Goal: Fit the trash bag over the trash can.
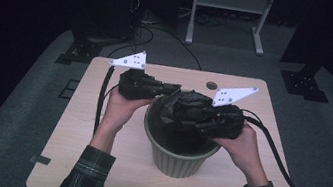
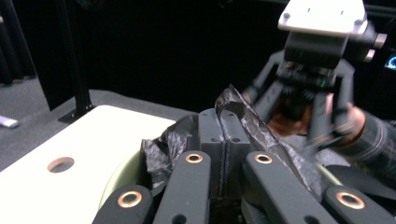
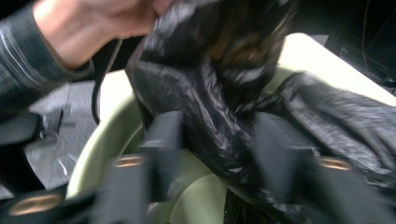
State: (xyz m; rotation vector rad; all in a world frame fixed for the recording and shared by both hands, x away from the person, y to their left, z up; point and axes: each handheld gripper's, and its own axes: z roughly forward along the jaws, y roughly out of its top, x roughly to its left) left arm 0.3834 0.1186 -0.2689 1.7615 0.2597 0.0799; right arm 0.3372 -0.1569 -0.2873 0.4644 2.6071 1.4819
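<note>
Two tongs [image 1: 175, 91] [image 1: 185, 122], one black bag [image 2: 252, 126], one green bin [image 1: 178, 160].

A pale green bin [image 1: 177, 158] is standing on the wooden table [image 1: 92, 168], slightly nearer the front edge than the back. A black plastic bag [image 1: 188, 102] is sitting bunched over its far rim and hanging down inside. The left gripper [image 1: 167, 89] is reaching in from the bin's left and meeting the bag at the rim. The right gripper [image 1: 190, 120] is lying across the bin's mouth from the right, against the bag. A small round hole [image 1: 212, 85] is showing near the table's back edge.
</note>
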